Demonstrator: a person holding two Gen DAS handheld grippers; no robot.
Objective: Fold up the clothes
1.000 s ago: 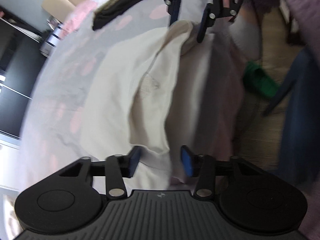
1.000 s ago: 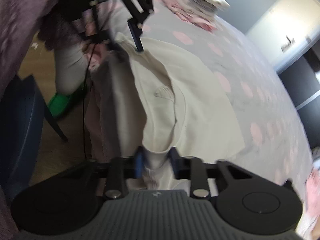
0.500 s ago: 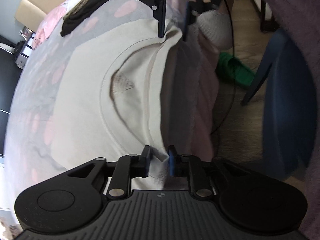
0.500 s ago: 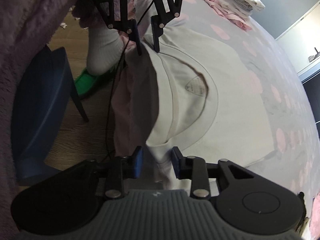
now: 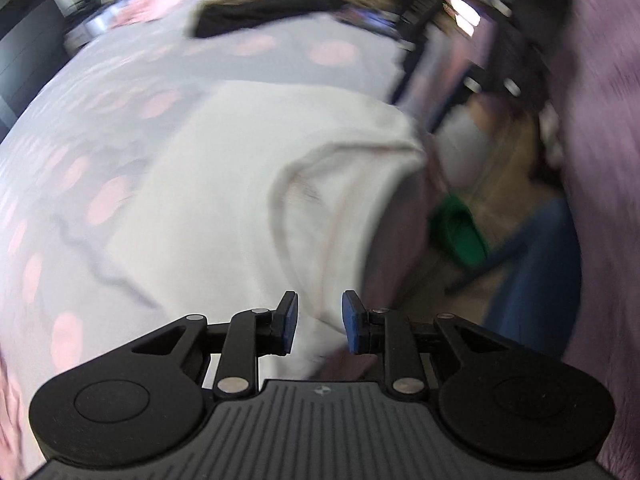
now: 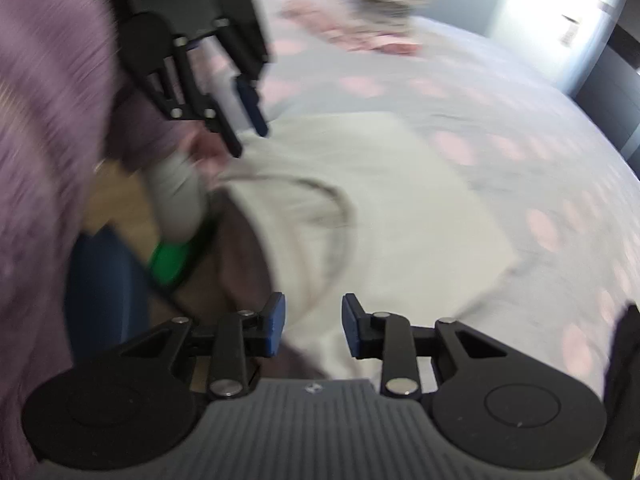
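One cream shirt (image 5: 224, 200) is spread at the spotted bedspread's (image 5: 100, 92) edge. Left gripper (image 5: 316, 322) and right gripper (image 6: 312, 324) are parted, nothing pinched, the left's jaws just opened. Folded clothes (image 6: 360, 4) are stacked behind.

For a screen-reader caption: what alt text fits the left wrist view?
The left claw stands open above a cream garment lying folded at the edge of a grey bedspread with pink spots, its pads clear of the cloth. The picture is motion-blurred.
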